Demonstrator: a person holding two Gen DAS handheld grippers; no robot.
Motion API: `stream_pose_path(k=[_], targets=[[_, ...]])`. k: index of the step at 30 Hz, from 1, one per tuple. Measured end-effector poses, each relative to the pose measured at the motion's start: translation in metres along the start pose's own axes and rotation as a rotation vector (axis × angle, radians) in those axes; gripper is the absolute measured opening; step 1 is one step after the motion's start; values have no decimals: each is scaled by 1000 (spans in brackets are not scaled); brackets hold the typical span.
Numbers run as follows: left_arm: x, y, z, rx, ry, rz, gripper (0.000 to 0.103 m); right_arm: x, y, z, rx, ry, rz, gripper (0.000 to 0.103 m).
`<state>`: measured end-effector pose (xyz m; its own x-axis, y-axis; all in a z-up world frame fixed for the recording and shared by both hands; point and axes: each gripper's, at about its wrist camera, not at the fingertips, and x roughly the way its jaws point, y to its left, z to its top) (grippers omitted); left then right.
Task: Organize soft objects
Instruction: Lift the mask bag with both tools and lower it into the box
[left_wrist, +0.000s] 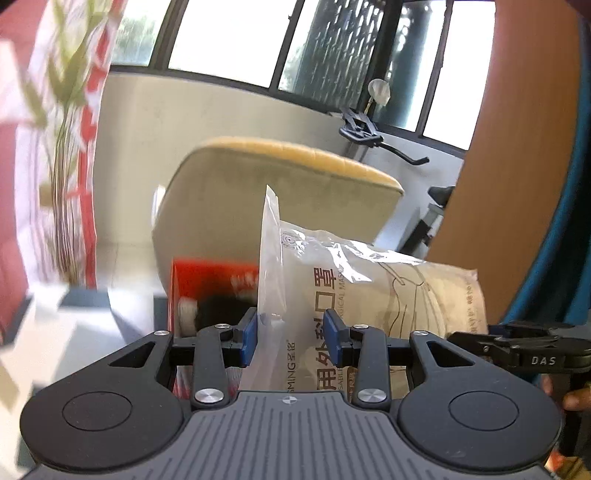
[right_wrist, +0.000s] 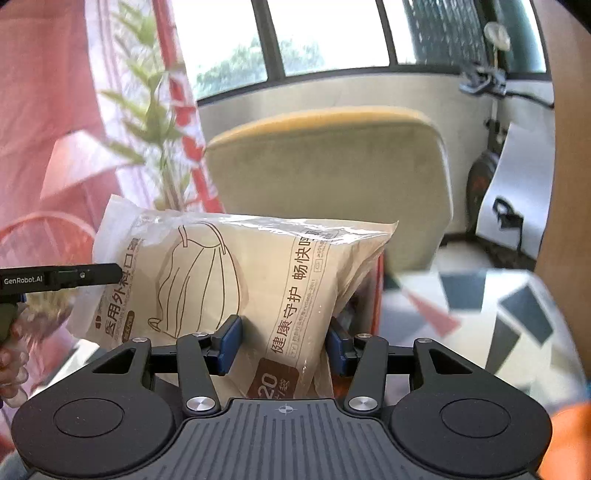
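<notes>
A beige plastic pack of face masks with brown Chinese print is held up in the air between both grippers. My left gripper is shut on the pack's left end; it also shows at the left edge of the right wrist view. My right gripper is shut on the pack's other end, and its side shows in the left wrist view. Below and behind the pack stands a red box, open at the top, with dark and white items inside; its red edge shows in the right wrist view.
A beige padded chair with a yellow top edge stands right behind the box. A tall plant and red-and-white curtain are at left. A surface with a triangle pattern lies to the right. An exercise bike stands by the window.
</notes>
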<state>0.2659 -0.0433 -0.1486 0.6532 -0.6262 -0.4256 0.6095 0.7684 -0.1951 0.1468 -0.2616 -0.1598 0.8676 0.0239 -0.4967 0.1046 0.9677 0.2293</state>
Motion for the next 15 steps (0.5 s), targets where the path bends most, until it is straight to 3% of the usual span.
stream_pose_path(k=[7, 11, 15], targets=[[57, 12, 18, 46, 63, 83, 40, 61, -18, 42, -50, 3, -24, 45], [85, 32, 7, 45, 180, 77, 40, 114, -31, 43, -47, 93, -25, 45], [99, 37, -6, 114, 253, 65, 40, 151, -31, 32, -38, 216, -52, 45]])
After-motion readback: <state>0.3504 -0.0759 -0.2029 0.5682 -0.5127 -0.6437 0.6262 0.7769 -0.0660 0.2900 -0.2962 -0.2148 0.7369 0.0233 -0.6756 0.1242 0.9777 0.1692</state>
